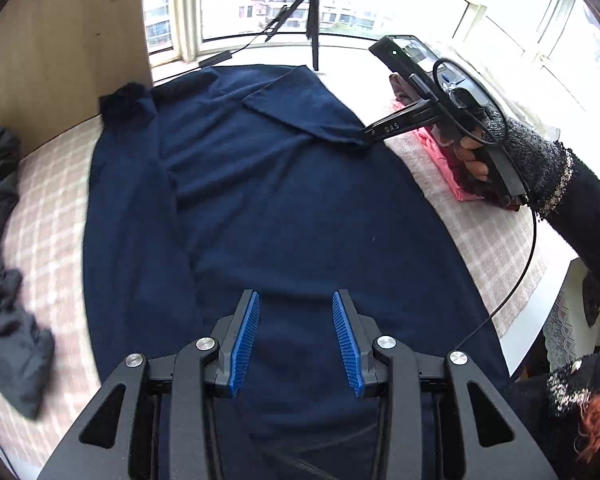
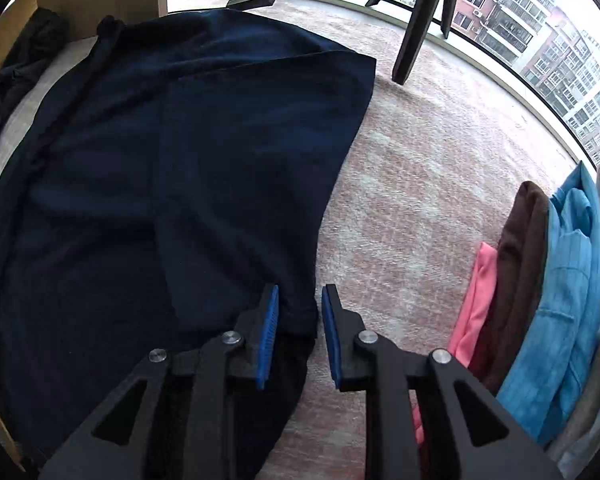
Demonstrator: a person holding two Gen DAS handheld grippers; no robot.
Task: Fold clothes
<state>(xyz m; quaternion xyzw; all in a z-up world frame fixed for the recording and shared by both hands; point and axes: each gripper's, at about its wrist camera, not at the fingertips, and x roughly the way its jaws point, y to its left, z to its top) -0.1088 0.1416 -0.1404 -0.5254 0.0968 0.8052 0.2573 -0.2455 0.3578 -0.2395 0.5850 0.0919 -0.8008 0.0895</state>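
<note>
Now both tongs (image 1: 296,336) (image 2: 300,332) above navy garment (image 1: 280,220).

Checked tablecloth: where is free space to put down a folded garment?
Bare checked tablecloth lies between the navy garment and the folded stack, up to the tripod leg. The left edge is crowded with dark clothes.
</note>
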